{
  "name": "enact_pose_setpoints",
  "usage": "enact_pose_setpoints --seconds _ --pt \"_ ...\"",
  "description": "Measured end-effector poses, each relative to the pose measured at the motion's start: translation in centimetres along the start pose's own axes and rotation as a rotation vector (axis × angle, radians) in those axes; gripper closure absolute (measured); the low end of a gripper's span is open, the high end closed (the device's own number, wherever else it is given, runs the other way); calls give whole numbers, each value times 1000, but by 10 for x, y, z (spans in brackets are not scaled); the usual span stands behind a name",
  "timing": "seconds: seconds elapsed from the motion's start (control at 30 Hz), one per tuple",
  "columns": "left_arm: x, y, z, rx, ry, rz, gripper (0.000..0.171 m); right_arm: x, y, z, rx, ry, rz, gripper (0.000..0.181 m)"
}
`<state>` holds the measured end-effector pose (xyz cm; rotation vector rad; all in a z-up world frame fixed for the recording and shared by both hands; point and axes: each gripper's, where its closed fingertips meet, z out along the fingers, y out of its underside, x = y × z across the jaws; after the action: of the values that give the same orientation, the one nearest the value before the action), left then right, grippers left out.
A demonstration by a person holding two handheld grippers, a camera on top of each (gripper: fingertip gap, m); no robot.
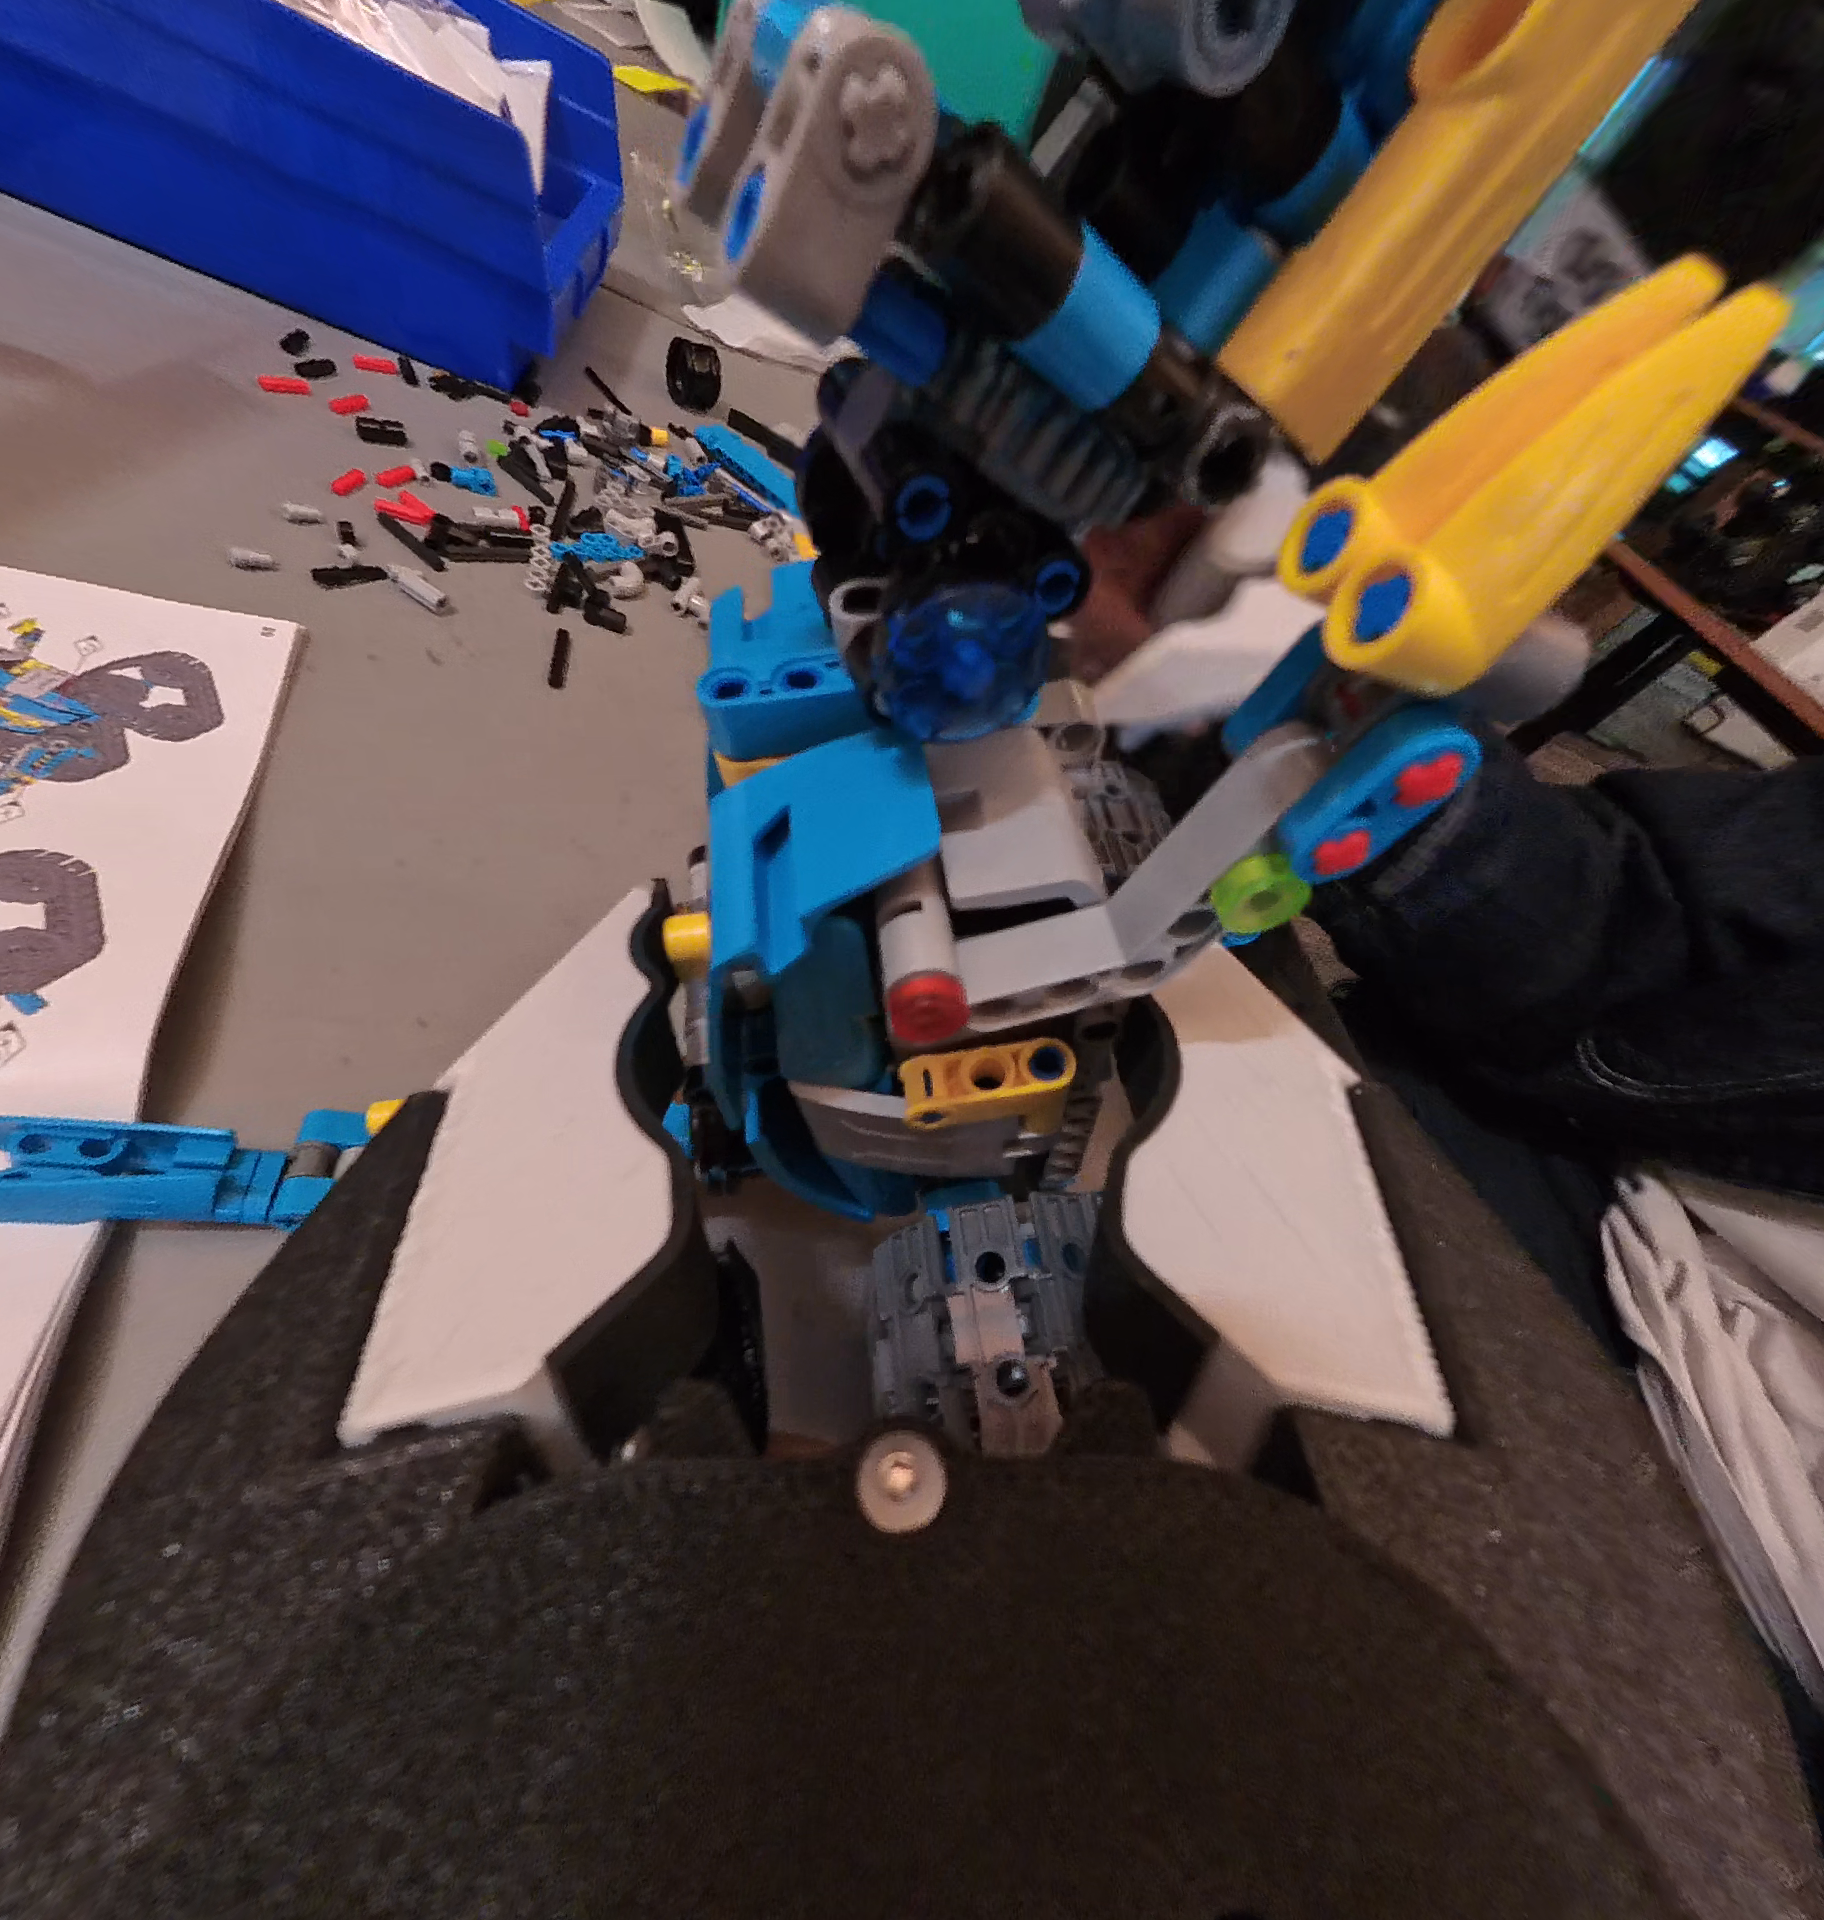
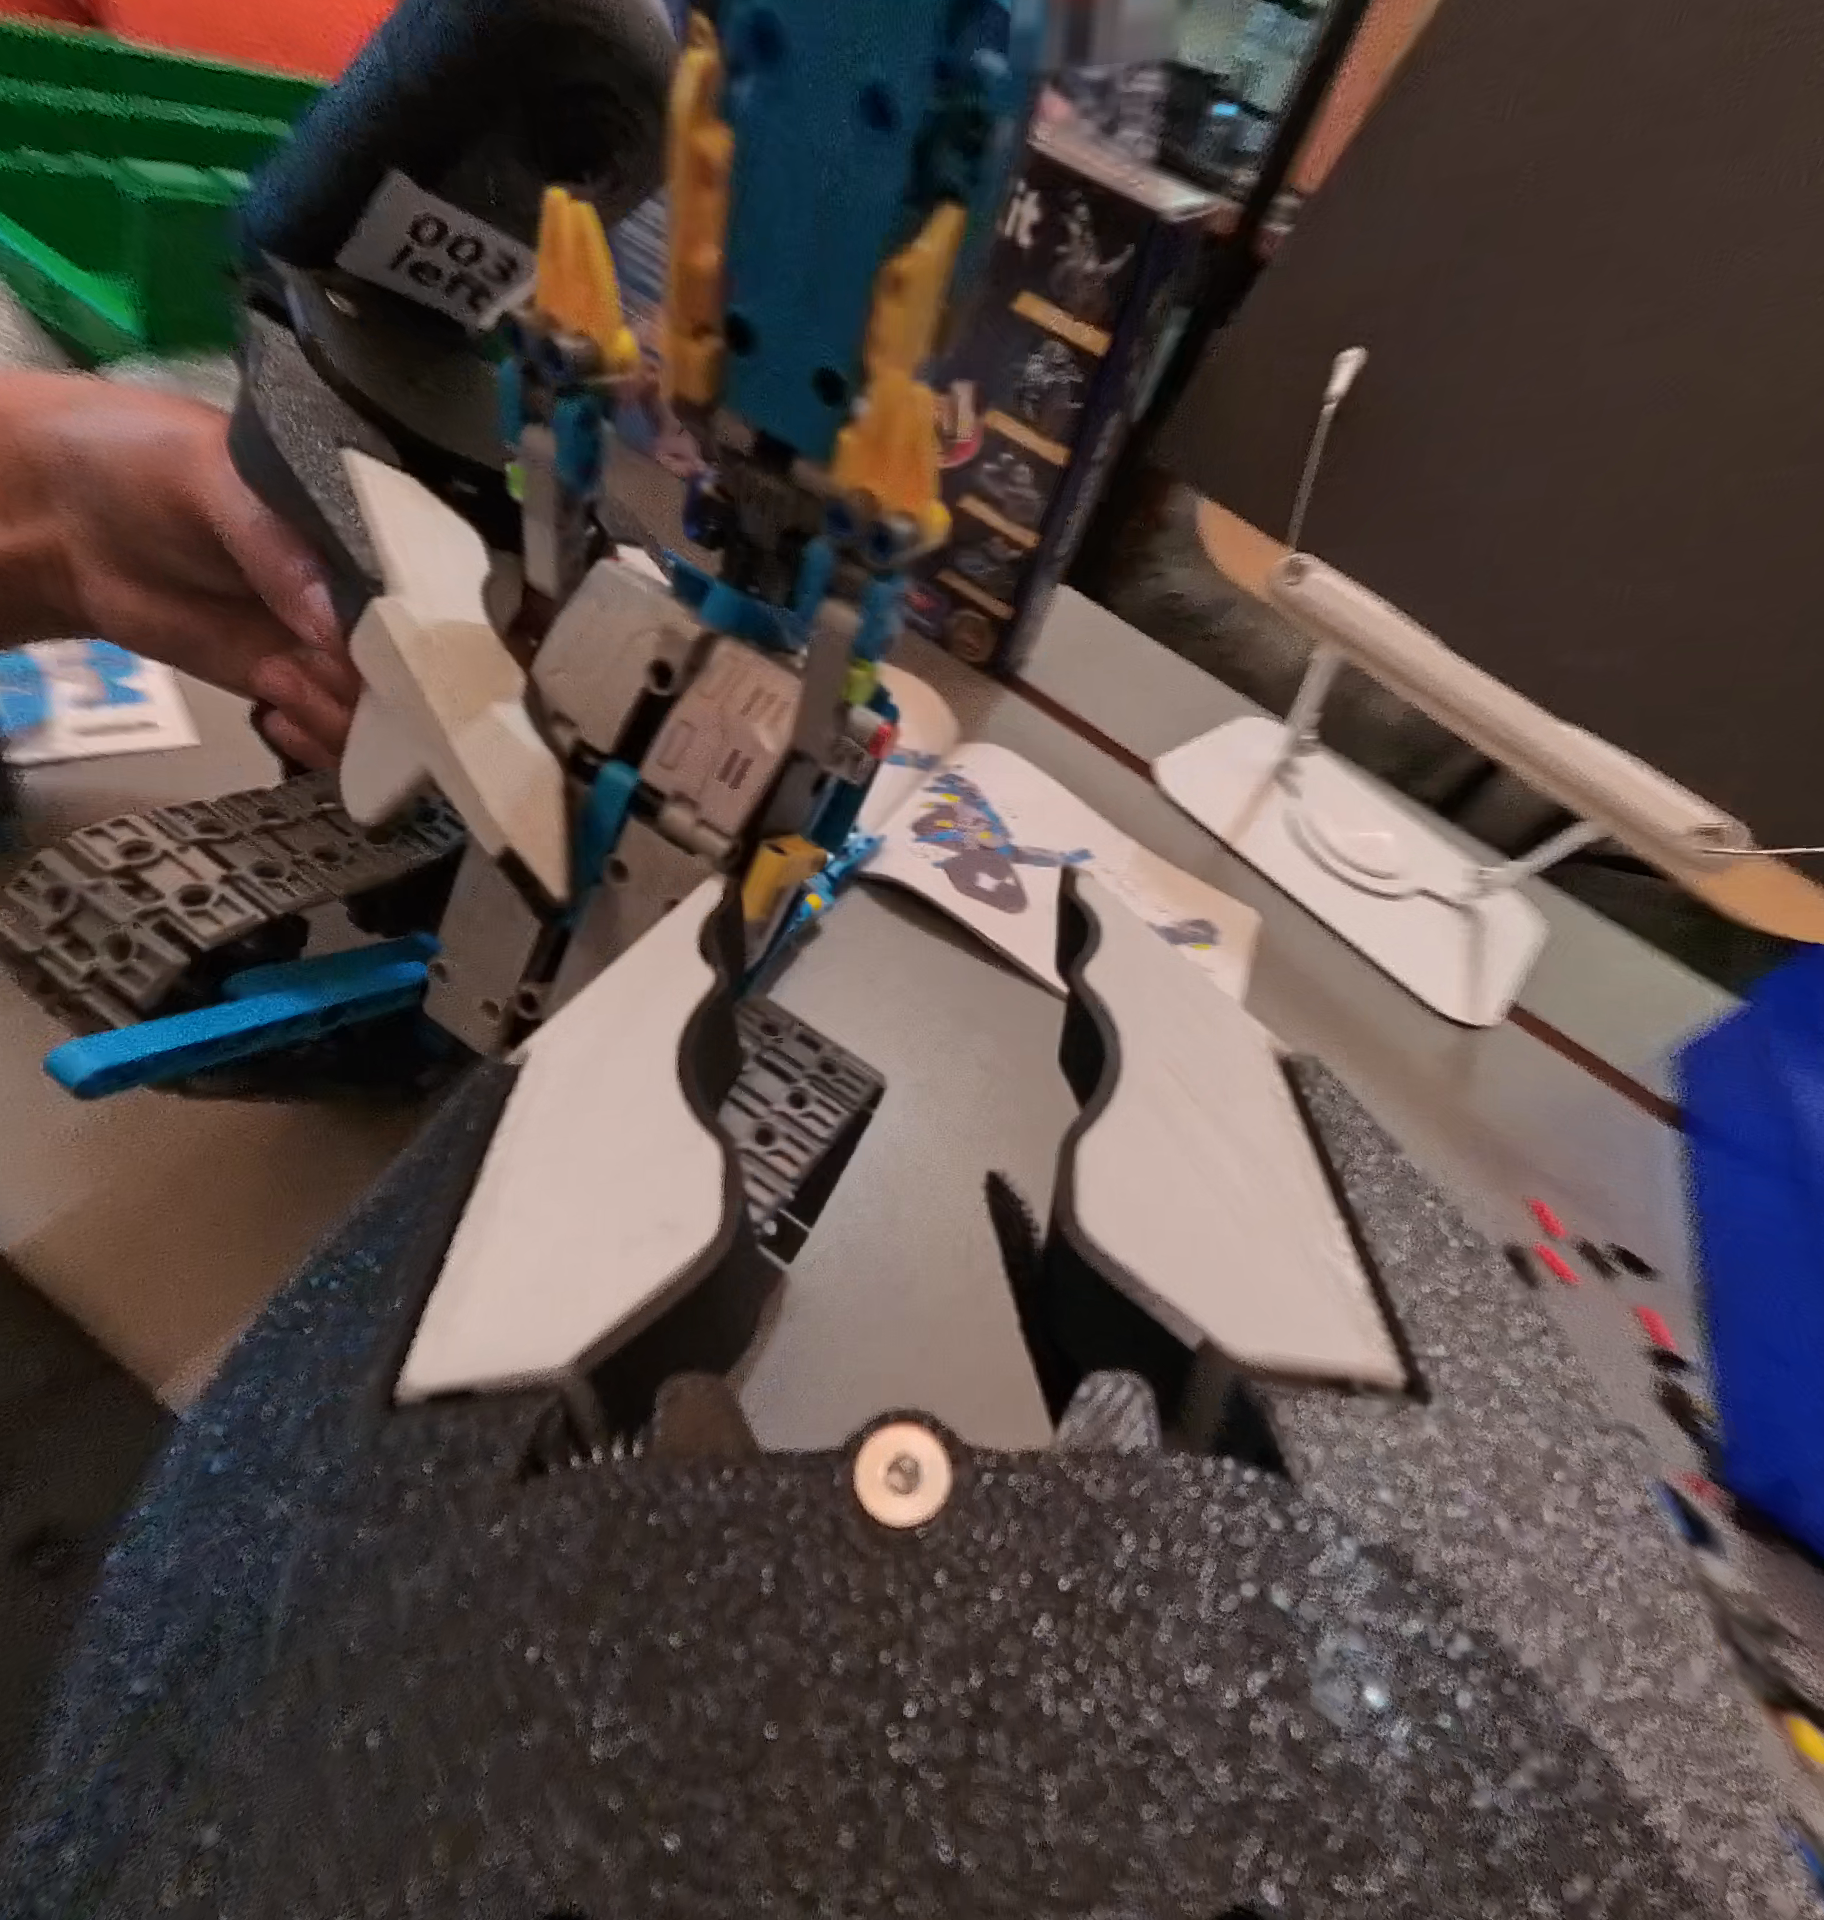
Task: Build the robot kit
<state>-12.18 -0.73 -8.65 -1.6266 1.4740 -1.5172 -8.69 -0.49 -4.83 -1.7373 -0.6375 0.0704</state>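
Left gripper (image 1: 903, 1049) clamped on blue-and-yellow brick model (image 1: 835, 904), right gripper (image 2: 892, 966) agape, empty, model (image 2: 783, 436) at its eleven o'clock, just beside

Printed characters are borne by a grey label (image 2: 435, 260), stuck on the black body of the left gripper (image 2: 617, 769); two short lines are legible. Small number tags are printed beside the drawings on the open instruction booklet (image 1: 160, 852), with a page mark near its top corner; most are blurred. Lettering and badges are carried on the face of a dark box (image 2: 1064, 416), too smeared to be read.
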Motion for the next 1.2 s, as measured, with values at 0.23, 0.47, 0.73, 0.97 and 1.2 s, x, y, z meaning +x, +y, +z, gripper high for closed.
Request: enact_pose_setpoints --seconds 0.23,0.47,0.73,0.97,1.2 --pt "0 -1 -5 19 34 -10 82 49 15 14 158 -162 335 123" --pt "-5 -2 -14 55 2 -32 71 38 6 -1 240 -198 358 129" --pt "-1 -36 -62 214 -192 18 67 42 7 1 247 -206 372 131" --pt "34 -34 -155 262 -532 71 79 33 5 -4 248 -271 386 131" --pt "48 134 -288 -174 -964 -196 90 33 3 -8 238 -253 353 134"
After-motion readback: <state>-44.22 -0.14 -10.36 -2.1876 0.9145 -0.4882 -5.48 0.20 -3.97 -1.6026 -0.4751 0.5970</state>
